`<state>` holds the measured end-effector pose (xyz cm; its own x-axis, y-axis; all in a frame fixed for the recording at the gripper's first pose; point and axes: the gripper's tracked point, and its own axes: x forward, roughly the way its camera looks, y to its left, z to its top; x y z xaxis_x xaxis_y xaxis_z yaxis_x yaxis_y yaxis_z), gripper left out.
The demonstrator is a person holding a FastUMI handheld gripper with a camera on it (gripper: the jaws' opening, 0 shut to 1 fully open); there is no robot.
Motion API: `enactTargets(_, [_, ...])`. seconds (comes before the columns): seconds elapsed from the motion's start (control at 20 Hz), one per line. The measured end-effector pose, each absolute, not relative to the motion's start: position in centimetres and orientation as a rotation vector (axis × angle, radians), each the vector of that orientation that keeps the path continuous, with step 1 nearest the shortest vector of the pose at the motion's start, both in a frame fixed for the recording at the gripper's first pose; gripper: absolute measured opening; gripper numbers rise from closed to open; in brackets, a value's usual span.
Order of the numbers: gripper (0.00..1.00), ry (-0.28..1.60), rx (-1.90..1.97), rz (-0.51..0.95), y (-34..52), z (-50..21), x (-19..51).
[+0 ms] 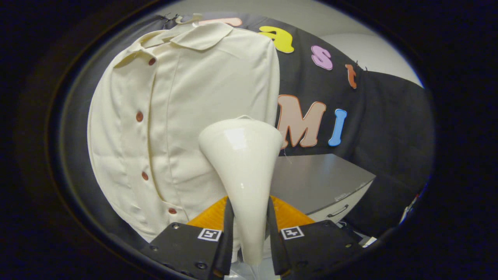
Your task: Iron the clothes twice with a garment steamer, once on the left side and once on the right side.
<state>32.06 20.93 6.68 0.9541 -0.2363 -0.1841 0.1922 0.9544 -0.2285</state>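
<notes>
A cream button-up shirt (171, 128) with brown buttons hangs on the booth's black wall, just beyond the fingers. My gripper (249, 233) is shut on the narrow neck of a white garment steamer (243, 163). The steamer's wide cone-shaped head points up and forward, close to the lower right part of the shirt's front. I cannot tell whether the head touches the cloth. An orange part of the steamer (290, 214) shows just behind the fingers.
A grey table top (311, 179) with a drawer handle (337, 211) lies to the right of the steamer, below the black cloth wall (381, 116). A pale wall (365, 46) rises behind the cloth.
</notes>
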Motion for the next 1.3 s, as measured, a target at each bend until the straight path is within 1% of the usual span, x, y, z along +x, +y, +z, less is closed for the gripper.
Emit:
enactTargets(0.2, [0.41, 0.243, -0.186, -0.237, 20.3, 3.7, 31.5])
enactTargets(0.5, [0.42, 0.325, -0.176, -0.281, 18.0, -3.4, 30.3])
enactTargets(0.55, [0.42, 0.324, -0.164, -0.272, 18.4, -4.6, 29.8])
enactTargets(0.7, [0.42, 0.323, -0.204, -0.265, 19.5, -5.0, 30.2])
enactTargets(1.3, [0.42, 0.491, -0.211, -0.265, 20.7, -14.8, 28.2])
